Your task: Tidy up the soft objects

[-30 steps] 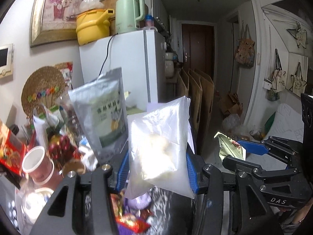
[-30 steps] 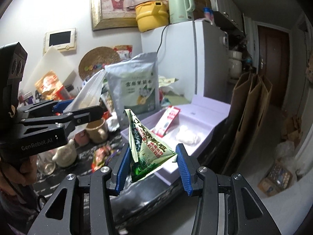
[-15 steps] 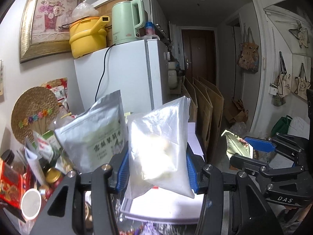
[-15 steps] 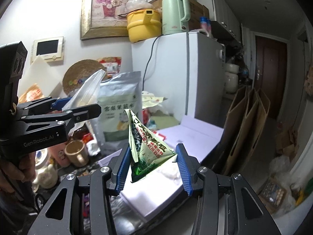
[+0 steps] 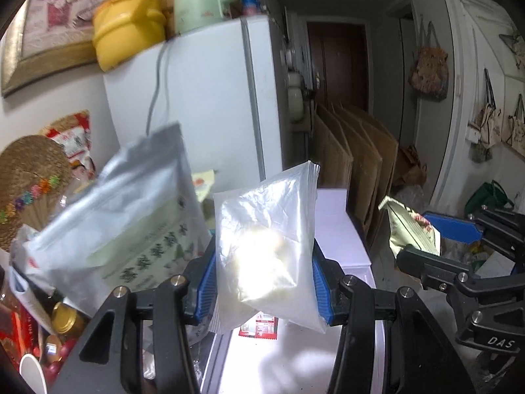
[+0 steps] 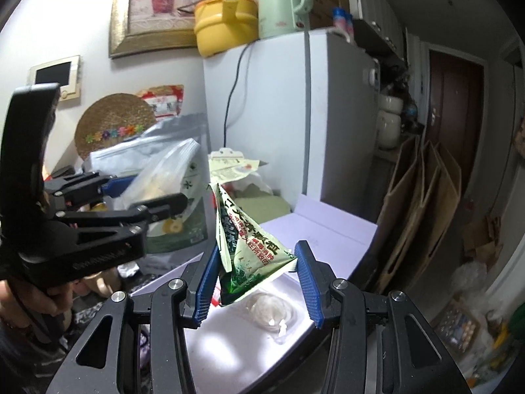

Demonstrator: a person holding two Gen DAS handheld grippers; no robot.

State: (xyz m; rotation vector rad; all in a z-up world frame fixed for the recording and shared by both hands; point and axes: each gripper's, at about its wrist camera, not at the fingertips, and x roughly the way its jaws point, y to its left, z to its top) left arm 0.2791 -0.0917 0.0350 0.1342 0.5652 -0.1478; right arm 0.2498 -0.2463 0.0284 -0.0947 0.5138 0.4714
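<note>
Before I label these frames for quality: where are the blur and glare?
Left wrist view: the silver pouch is motion-smeared, print barely legible, and glare whitens the clear bag in the left gripper. Right wrist view: sharper; the green packet in the right gripper reads clearly, with bright patches on the white box.

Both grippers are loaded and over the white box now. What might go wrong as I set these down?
The left gripper pinches only the slippery clear bag; it may slide out. The right gripper grips a crumpled green packet that might spring sideways and miss the white box. The tilted silver pouch beside it could topple in.
</note>
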